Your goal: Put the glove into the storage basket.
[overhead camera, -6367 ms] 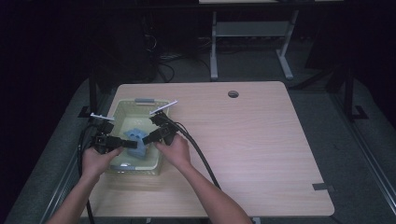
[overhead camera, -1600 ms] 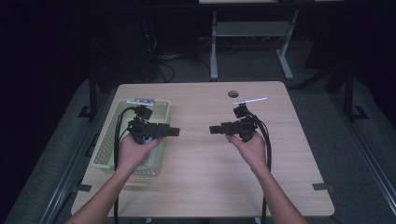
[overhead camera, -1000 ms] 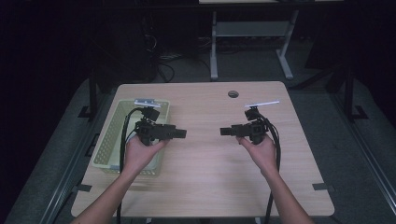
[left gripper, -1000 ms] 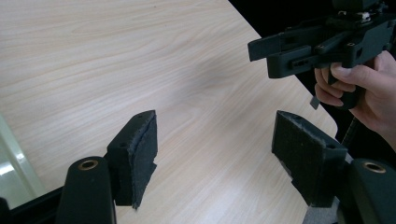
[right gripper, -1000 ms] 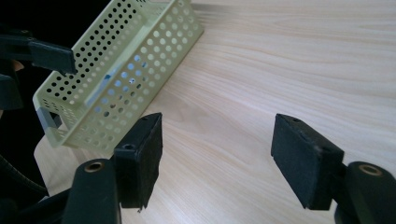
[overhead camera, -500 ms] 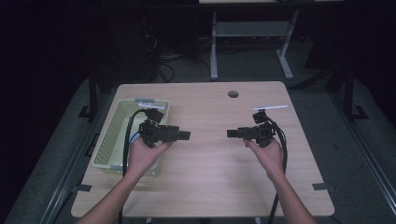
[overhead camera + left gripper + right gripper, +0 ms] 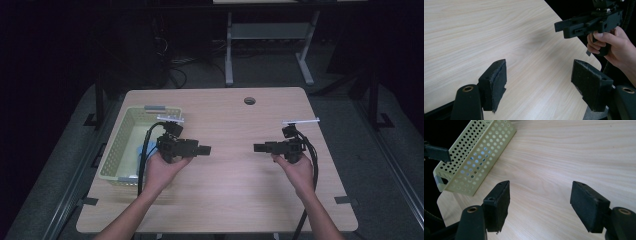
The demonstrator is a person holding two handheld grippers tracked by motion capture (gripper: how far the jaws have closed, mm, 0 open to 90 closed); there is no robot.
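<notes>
A pale yellow perforated basket [image 7: 116, 150] stands at the table's left side, with something blue [image 7: 141, 151] lying inside it. My left gripper [image 7: 206, 149] hovers just right of the basket and points toward the table's middle. Its jaws stand wide open over bare wood [image 7: 540, 85]. My right gripper [image 7: 257, 147] faces it from the right side of the table. It is open as well, with nothing between its pads [image 7: 540, 205]. The basket's side wall [image 7: 474, 157] is seen beyond the right gripper's jaws.
The wooden table [image 7: 230, 200] has a round cable hole [image 7: 249, 100] near its far edge. Across the table from the left gripper, a hand [image 7: 614, 47] holds the right gripper [image 7: 586, 23]. Dark floor and a metal table frame [image 7: 265, 35] lie beyond.
Earlier both grippers were down in the basket at the blue thing. Since then they have come out and drifted rightward and slightly nearer to me, the right one reaching the table's right side.
</notes>
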